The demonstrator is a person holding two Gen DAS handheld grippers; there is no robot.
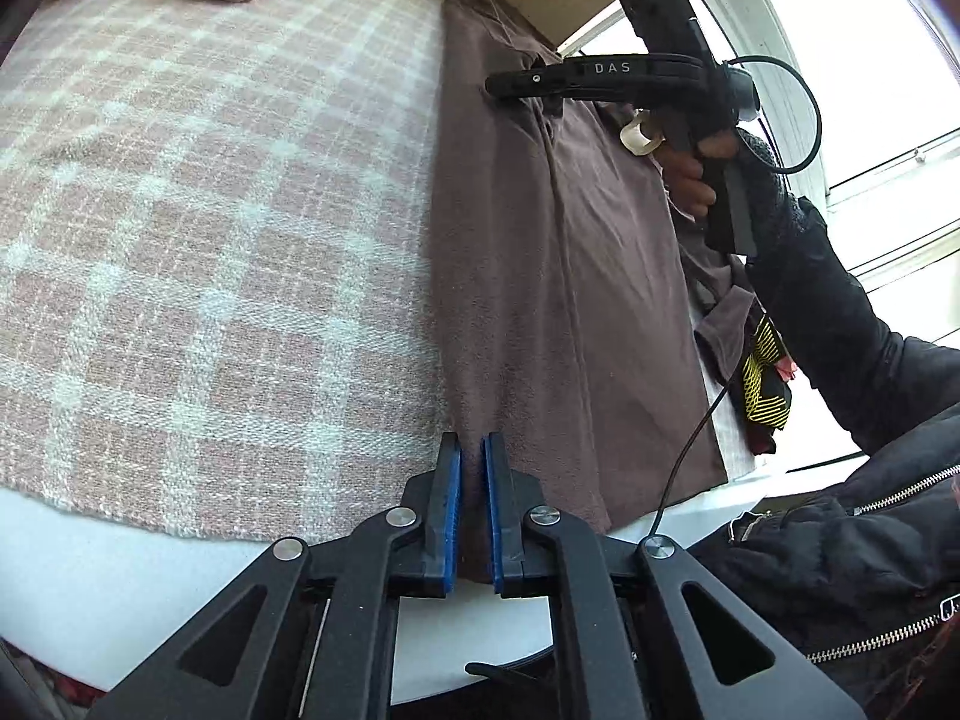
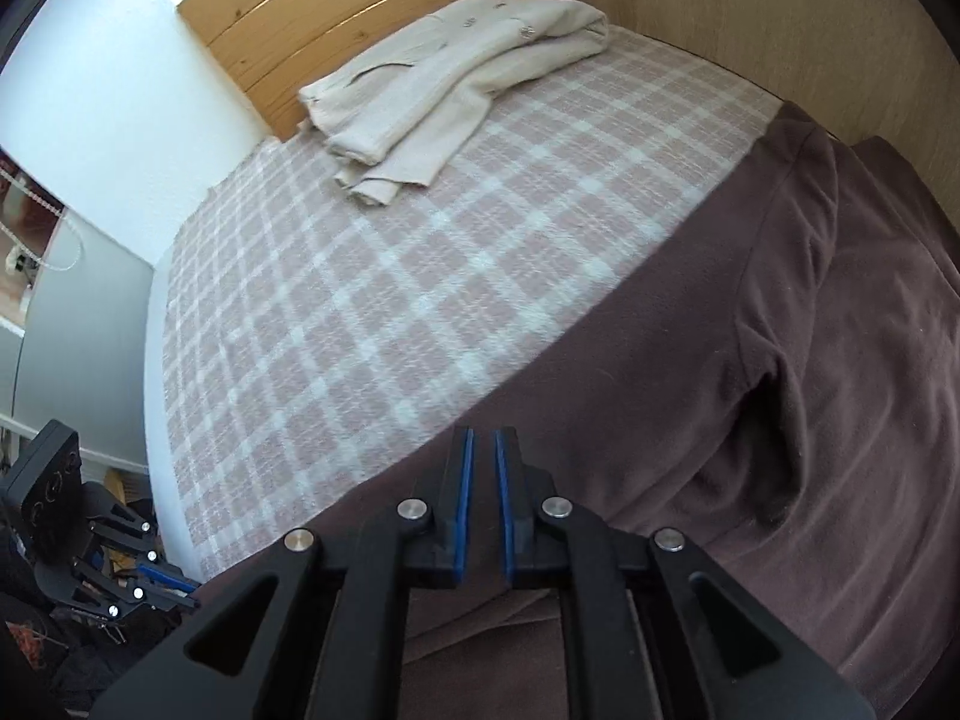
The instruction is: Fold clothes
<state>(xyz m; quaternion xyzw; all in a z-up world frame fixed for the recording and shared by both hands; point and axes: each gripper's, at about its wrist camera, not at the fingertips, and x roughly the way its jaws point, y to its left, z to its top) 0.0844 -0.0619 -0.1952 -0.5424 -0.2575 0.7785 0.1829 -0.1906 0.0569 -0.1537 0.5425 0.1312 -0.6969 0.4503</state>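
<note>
- Along the right side of the bed (image 1: 198, 228), my brown garment (image 1: 540, 276) lies stretched out lengthwise on the pink-and-white checked blanket (image 2: 384, 312), from the near edge up towards the far corner by the wooden headboard (image 2: 336, 6).
- My left tool (image 1: 473, 480) is nearly closed, its blue pads pinching the near hem of the brown garment at the bed's near edge.
- My right tool (image 2: 483, 480) is just as narrow and sits low over the upper part; it looks to be gripping the brown cloth there, beside a seam and a deep crease.
- I judge this fabric soft, light and limp, a little fuzzy: it will sag between two holds and drag on the blanket. Best taken at edges and corners, both ends kept taut.
- A cream garment (image 2: 444, 78) lies loosely folded at the far corner, well apart.
- Past the right edge, a yellow-and-black item (image 1: 765, 384) sits by the window (image 1: 870, 138), and my right tool's cable (image 1: 690, 444) trails over the garment's near corner; it could snag as I fold.
</note>
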